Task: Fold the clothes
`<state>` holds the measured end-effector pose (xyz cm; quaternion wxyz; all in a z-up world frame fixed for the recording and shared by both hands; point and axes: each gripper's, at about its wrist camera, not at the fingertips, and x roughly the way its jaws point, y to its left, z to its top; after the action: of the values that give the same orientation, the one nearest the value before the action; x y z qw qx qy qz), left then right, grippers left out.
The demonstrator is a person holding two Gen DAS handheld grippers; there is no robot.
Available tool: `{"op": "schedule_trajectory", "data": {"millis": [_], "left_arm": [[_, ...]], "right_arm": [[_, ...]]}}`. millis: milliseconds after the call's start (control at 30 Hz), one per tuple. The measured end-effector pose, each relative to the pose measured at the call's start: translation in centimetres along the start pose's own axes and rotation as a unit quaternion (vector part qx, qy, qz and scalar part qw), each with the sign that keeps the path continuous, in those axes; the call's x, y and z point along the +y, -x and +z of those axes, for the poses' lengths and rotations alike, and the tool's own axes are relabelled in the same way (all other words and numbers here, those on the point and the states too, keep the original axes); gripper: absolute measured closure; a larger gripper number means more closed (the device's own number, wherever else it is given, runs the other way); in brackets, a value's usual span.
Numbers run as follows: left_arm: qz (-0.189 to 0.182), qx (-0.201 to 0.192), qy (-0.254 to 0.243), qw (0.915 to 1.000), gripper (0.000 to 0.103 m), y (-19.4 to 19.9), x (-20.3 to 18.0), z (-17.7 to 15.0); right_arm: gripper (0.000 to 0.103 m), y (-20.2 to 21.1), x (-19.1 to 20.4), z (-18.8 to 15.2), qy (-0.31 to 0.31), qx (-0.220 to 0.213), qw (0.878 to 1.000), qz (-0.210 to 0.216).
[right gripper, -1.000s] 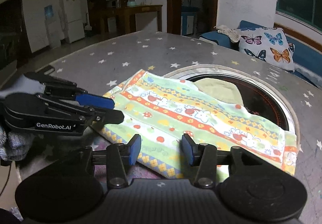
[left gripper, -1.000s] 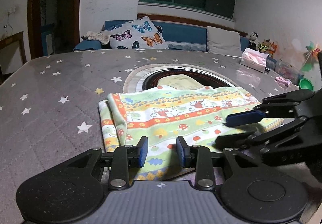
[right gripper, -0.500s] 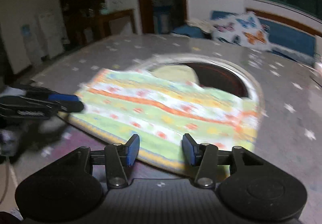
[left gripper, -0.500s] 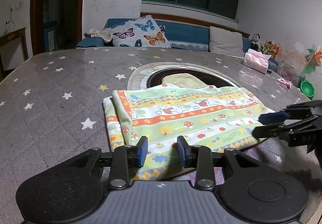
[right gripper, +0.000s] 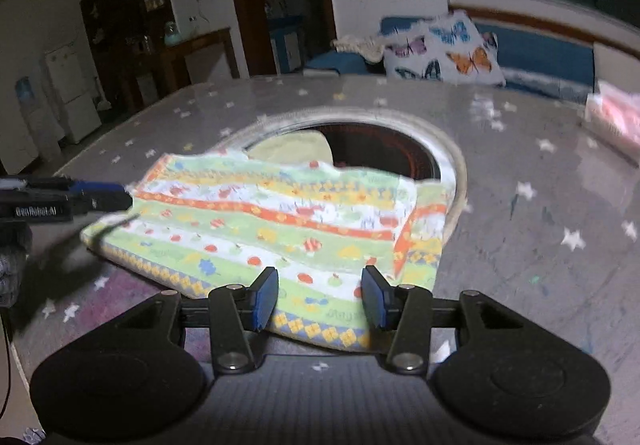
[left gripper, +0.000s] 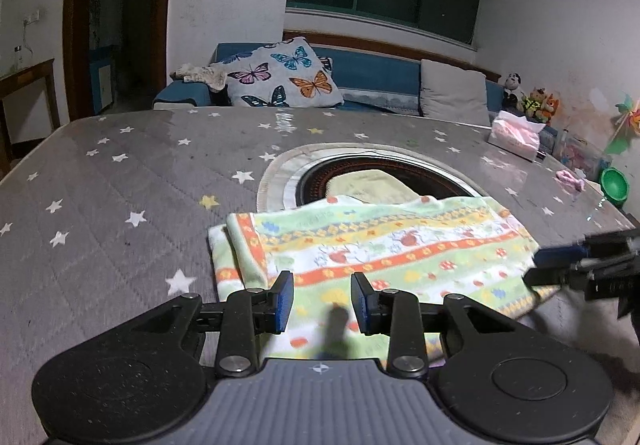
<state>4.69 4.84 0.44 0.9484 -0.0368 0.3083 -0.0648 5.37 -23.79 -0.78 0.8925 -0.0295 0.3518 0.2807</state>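
Note:
A folded cloth (left gripper: 380,245) with green, orange and yellow cartoon stripes lies flat on the star-patterned table, just in front of the round recess. My left gripper (left gripper: 322,301) hovers over the cloth's near left edge, open, with nothing between its blue pads. My right gripper (right gripper: 320,299) is open above the near edge of the cloth (right gripper: 280,221), towards its right end, and its pads are bare. In the left wrist view the right gripper (left gripper: 560,265) is near the cloth's right corner. In the right wrist view the left gripper (right gripper: 100,197) is at the cloth's left end.
A round recess (left gripper: 380,173) in the grey table top (left gripper: 120,185) holds a pale yellow cloth (left gripper: 368,185). A pink tissue pack (left gripper: 516,133), a small pink item (left gripper: 570,179) and a green bowl (left gripper: 614,185) sit at the far right. A sofa with a butterfly pillow (left gripper: 280,73) stands behind.
The right gripper has slid right along the cloth's near edge, away from the left gripper, and now looks at the cloth's right end. The left gripper has barely moved.

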Motion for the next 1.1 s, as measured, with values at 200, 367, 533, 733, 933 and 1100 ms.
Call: {"op": "schedule_trajectory", "data": {"millis": [200,367,533,733,933,1100], "left_arm": [[0.012,0.011,0.011,0.9998,0.069,-1.6,1.0,0.9],[0.021,0.012,0.025,0.9994,0.069,-2.9,1.5,1.9],[0.036,0.018,0.029,0.9987,0.068,-4.2,2.2,2.5],[0.052,0.034,0.036,0.9974,0.068,-5.2,3.4,2.2],[0.053,0.031,0.027,0.9978,0.068,-5.0,2.8,2.9],[0.050,0.021,0.012,0.9985,0.068,-5.3,1.7,3.8]], "right_arm": [[0.055,-0.3,-0.1,1.5,0.000,-0.006,1.000,0.003],[0.053,-2.4,-0.3,3.7,-0.018,-0.011,1.000,0.008],[0.053,-5.0,0.1,5.2,-0.018,-0.005,1.000,0.022],[0.053,-7.3,-1.3,5.6,-0.031,0.013,0.999,0.000],[0.054,-6.8,-1.9,6.3,-0.042,0.001,0.999,-0.009],[0.055,-8.1,-0.5,7.4,-0.026,-0.003,0.999,0.019]]}}
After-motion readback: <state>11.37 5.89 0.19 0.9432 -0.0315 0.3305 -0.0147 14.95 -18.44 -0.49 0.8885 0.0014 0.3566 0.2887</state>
